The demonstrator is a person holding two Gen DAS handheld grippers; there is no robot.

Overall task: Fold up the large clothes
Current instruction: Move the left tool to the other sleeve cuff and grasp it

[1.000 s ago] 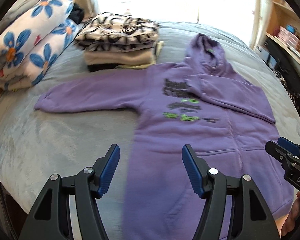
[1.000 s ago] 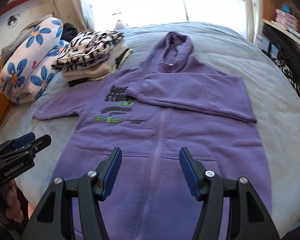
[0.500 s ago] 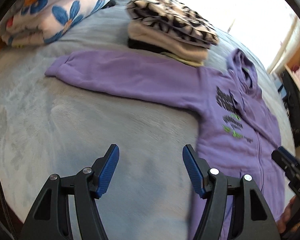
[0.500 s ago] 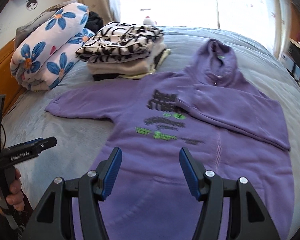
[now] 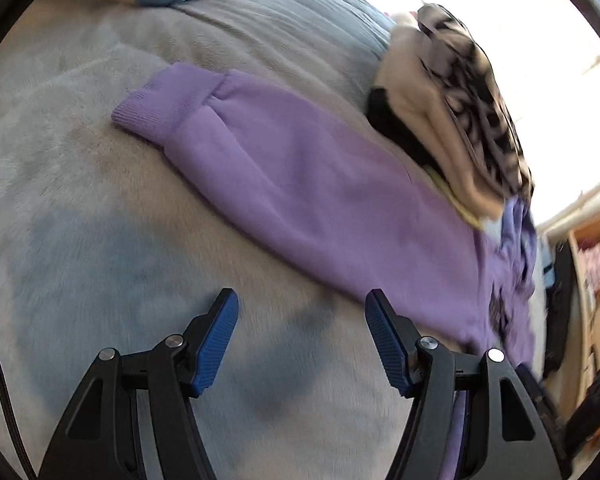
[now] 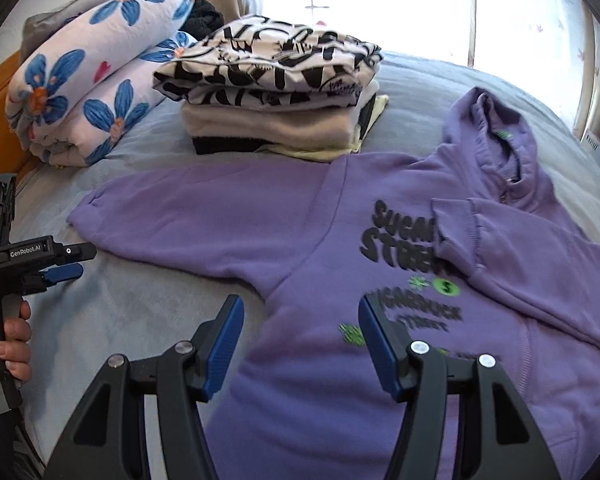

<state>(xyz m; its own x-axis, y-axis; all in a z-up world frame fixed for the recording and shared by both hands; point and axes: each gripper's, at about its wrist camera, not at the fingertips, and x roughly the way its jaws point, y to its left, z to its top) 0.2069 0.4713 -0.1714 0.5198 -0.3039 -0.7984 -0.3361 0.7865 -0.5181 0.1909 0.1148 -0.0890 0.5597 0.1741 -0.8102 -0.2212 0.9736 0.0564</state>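
The purple hoodie lies flat on the bed. The left gripper gapes wide and empty just short of its outstretched sleeve; the right gripper, equally spread and empty, hovers above its chest.

Purple hoodie flat on bed — one sleeve folded.

The right hand-held gripper hangs with its jaws spread above the purple hoodie, which lies front-up on the bed. To its right, one sleeve is folded across the chest; to its left, the other lies outstretched. Far left, the left hand-held gripper hovers near that cuff. Ahead sit stacked folded clothes and a floral quilt.
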